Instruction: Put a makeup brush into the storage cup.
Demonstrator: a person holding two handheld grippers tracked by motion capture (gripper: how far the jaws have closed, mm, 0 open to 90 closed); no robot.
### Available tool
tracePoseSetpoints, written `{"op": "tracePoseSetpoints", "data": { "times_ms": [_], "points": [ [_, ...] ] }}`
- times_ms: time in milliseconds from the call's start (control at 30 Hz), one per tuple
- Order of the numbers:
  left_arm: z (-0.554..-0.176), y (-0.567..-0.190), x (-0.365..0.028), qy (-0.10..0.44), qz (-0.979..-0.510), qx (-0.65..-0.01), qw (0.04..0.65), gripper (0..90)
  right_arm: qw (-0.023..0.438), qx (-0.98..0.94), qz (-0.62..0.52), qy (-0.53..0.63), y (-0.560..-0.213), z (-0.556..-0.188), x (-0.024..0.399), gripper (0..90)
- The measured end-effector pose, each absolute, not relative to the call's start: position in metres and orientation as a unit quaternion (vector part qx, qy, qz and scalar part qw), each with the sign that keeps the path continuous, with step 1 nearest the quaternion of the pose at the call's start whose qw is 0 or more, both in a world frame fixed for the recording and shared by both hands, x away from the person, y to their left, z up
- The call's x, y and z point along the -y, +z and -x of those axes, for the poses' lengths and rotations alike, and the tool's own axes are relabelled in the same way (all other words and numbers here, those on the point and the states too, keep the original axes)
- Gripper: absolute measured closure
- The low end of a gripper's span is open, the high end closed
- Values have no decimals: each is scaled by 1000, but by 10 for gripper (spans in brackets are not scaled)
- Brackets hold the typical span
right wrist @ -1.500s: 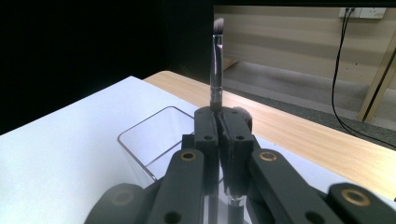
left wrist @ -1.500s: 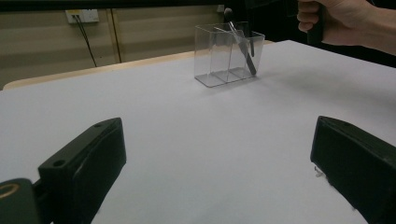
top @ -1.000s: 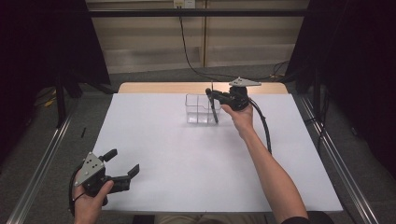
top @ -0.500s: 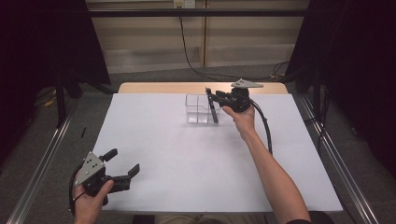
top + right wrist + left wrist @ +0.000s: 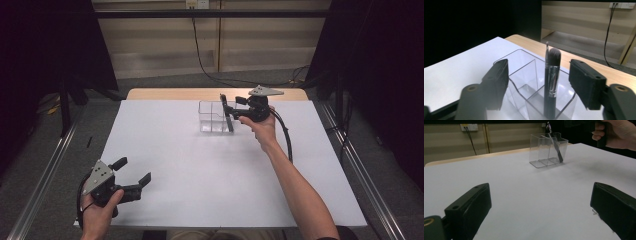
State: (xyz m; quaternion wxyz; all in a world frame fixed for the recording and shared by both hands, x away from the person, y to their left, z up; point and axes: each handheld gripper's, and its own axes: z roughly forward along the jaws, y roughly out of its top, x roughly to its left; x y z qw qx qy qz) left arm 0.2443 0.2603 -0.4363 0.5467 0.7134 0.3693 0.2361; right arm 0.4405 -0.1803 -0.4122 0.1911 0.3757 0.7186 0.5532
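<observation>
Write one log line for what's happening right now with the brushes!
right gripper: jaws just opened, off the brushes | brushes: standing in clear organizer | left gripper: open, holding nothing, near table edge

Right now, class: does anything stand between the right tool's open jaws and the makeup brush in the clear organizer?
Nothing visible does. The right tool, jaws just opened, brackets the makeup brush, which stands with a thinner brush in the clear organizer; both pads are clear of it.
</observation>
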Motion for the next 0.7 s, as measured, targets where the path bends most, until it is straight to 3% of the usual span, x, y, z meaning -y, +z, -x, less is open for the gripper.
{"op": "tracePoseSetpoints", "data": {
  "times_ms": [333, 700],
  "points": [
    [-240, -435, -263, 242, -714, -367, 545, 34, 192, -711, -383, 558, -408, -433, 187, 118],
    [-237, -434, -263, 244, -714, -362, 547, 34, 193, -706, -385, 562, -405, -421, 191, 37]
  ]
}}
